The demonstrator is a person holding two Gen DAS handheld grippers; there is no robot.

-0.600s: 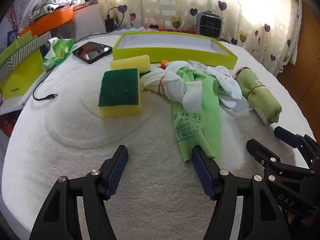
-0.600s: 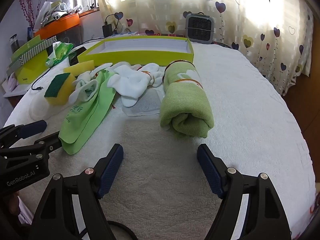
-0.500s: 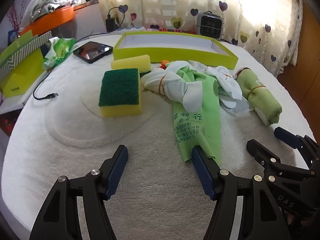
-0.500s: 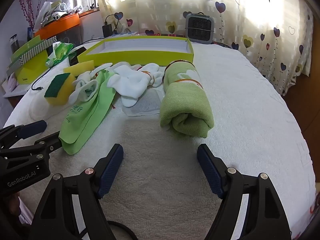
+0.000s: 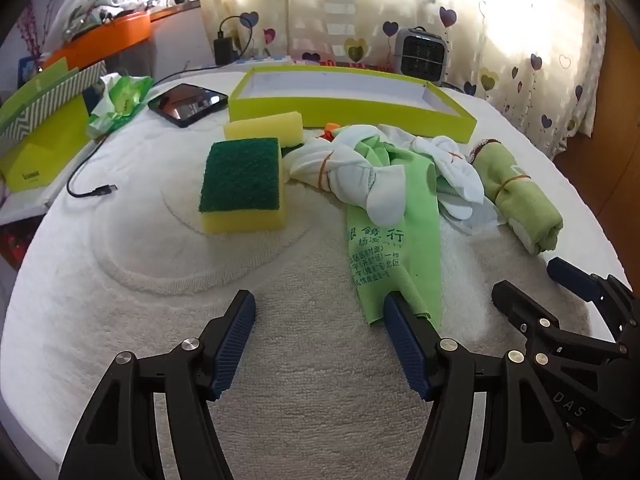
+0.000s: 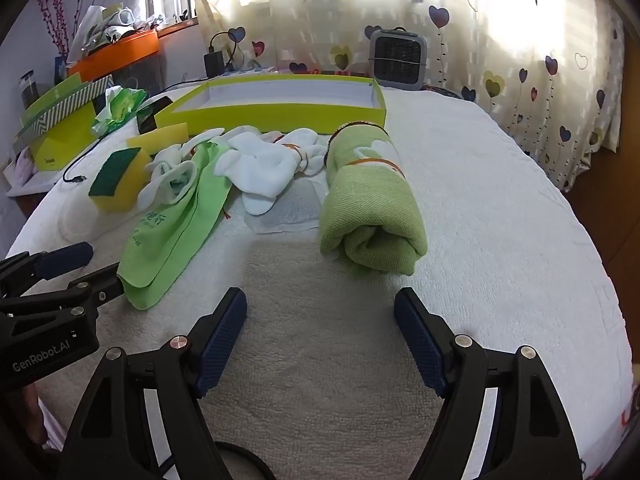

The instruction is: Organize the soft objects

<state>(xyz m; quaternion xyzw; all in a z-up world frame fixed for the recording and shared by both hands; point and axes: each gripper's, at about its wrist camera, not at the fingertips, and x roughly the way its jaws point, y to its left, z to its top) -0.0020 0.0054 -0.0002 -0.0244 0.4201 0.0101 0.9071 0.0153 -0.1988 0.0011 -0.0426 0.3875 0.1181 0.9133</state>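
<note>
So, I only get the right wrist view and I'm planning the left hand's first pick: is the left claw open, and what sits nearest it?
Observer: The left claw is open, with nothing between its fingers.
Operator: And the nearest item?
Observer: The green printed cloth. Its near corner ends right at the claw's right finger; I cannot tell if they touch.
Operator: Anything hidden behind the socks?
Observer: A small orange item peeks out between the banded white sock bundle and the yellow tray. It is too covered to identify.
</note>
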